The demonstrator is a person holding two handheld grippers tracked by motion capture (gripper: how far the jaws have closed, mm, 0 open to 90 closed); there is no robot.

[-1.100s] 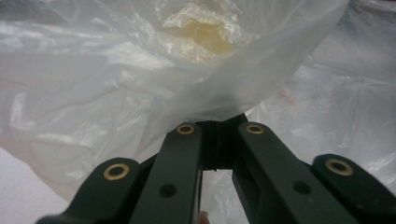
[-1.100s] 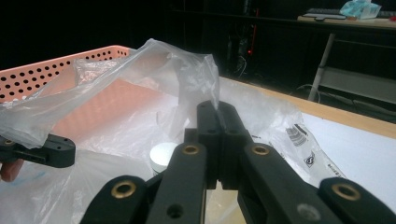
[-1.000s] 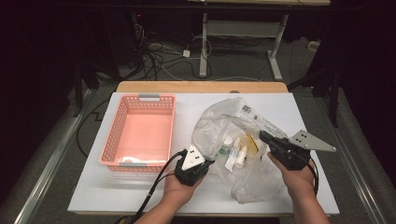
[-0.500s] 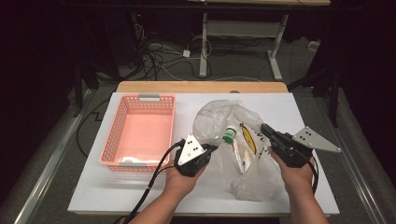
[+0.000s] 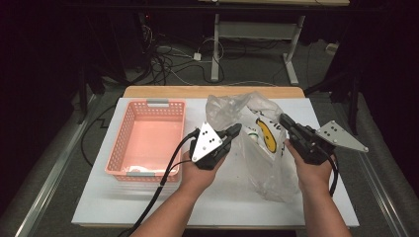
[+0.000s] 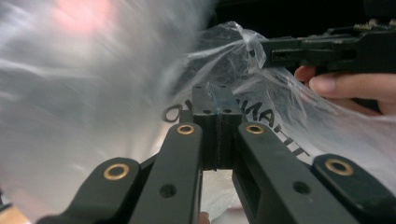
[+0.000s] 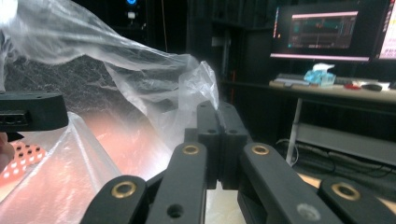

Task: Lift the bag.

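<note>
A clear plastic bag [image 5: 264, 160] with a yellow smiley print hangs lifted between both grippers over the white table [image 5: 123, 202]. My left gripper [image 5: 235, 130] is shut on the bag's left edge. In the left gripper view the jaws [image 6: 217, 95] are pressed together on the film, with mirrored black lettering on the bag [image 6: 280, 98] behind them. My right gripper [image 5: 284, 120] is shut on the right edge; its jaws [image 7: 217, 112] pinch a fold of the bag [image 7: 116, 84]. Small items with a green cap [image 5: 252, 132] show dimly inside.
A pink perforated basket [image 5: 116, 148] stands on the table to the left of the bag, close to my left hand. Beyond the table's far wooden edge [image 5: 212, 91] lie cables and desk legs. Monitors [image 7: 322, 30] glow on a desk in the right gripper view.
The bag lay slack on the table a second ago. Both grippers have risen and moved forward with its edges, and the bag now hangs upright between them.
</note>
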